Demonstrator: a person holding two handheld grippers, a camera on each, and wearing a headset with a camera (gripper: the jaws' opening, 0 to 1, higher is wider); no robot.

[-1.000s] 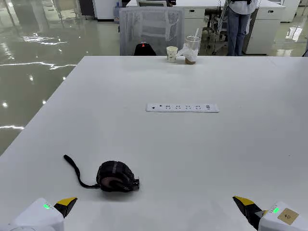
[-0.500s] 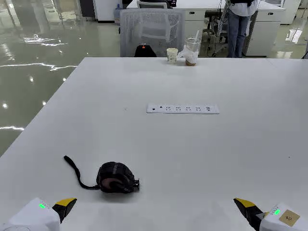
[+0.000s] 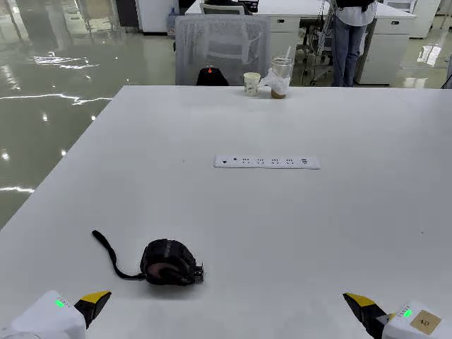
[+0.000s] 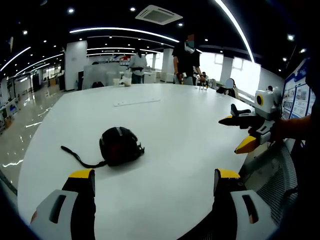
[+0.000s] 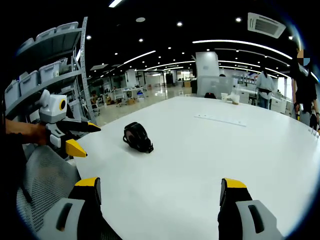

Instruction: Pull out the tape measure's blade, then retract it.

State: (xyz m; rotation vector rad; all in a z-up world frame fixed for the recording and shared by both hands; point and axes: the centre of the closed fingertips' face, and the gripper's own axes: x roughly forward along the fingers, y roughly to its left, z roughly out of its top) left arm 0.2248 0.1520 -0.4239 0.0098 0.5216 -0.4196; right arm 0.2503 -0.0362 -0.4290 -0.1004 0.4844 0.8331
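Observation:
A black tape measure lies on the white table near its front left, blade retracted, with its black wrist strap trailing to the left. My left gripper hovers open at the table's front edge, a little left of and nearer than the tape measure. In the left gripper view the tape measure sits ahead of the wide-apart jaws of the left gripper. My right gripper is open far to the right. In the right gripper view the tape measure lies well ahead of the right gripper.
A white power strip lies flat mid-table. At the far edge stand a paper cup and a plastic cup with a straw. Behind the table are a mesh chair and a standing person.
The head camera has tilted a little. The tape measure and both grippers stay where they were.

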